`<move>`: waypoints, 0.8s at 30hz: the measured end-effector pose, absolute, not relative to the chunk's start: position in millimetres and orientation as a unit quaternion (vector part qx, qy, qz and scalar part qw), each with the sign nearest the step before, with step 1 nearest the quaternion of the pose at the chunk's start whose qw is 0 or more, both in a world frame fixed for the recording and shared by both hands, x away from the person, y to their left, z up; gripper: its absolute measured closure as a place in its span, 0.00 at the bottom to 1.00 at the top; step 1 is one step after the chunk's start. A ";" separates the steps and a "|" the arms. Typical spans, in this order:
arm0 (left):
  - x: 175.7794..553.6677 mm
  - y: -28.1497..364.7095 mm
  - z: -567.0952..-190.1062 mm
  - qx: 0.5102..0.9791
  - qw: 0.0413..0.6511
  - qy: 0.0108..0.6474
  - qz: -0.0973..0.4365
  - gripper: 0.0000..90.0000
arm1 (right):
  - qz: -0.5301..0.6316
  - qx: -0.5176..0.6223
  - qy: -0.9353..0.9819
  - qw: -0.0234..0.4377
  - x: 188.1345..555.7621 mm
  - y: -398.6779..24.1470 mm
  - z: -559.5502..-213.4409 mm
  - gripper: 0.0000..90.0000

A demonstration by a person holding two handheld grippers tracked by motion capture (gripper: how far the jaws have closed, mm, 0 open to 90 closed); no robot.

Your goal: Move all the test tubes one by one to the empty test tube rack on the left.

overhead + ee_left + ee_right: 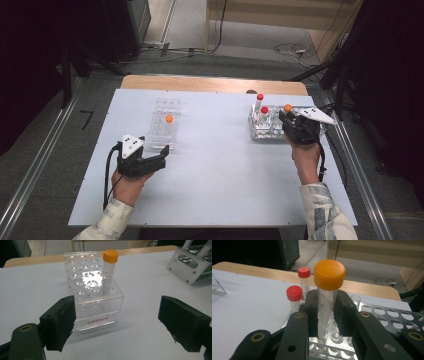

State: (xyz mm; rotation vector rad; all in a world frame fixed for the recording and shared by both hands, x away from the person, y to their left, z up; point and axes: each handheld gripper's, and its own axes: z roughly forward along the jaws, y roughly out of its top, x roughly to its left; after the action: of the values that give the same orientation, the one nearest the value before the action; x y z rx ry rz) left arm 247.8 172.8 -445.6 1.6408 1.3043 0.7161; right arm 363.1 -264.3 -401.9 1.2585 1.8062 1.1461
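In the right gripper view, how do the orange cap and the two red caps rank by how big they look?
1. Orange cap, largest, though it is nearest the camera.
2. Nearer red cap.
3. Farther red cap, only slightly smaller; distance may explain that, so their true sizes could match.

Two black grippers, left gripper [161,161] and right gripper [285,118], each topped by a grey triangular plate; black cables trail; pale patterned sleeves [323,210].

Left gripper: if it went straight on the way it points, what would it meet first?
Probably the clear tube rack holding the orange-capped tube; it sits dead ahead between the open left gripper fingers, on bare table.
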 end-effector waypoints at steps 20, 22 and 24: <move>246.8 172.5 -444.7 0.662 0.448 0.525 0.291 0.16 | 0.451 0.446 0.716 0.292 344.9 -243.4 -399.1 0.80; 246.7 172.5 -444.6 0.662 0.448 0.525 0.291 0.16 | 0.453 0.444 0.718 0.287 343.1 -240.5 -398.7 0.80; 246.6 172.2 -444.7 0.662 0.448 0.525 0.292 0.16 | 0.454 0.439 0.721 0.285 341.3 -237.3 -398.4 0.80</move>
State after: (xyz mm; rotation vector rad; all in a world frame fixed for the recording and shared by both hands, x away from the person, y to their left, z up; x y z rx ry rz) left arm 246.6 172.2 -444.7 1.6390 1.2982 0.7224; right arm 341.3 -237.3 -398.4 1.1741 1.9279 1.2144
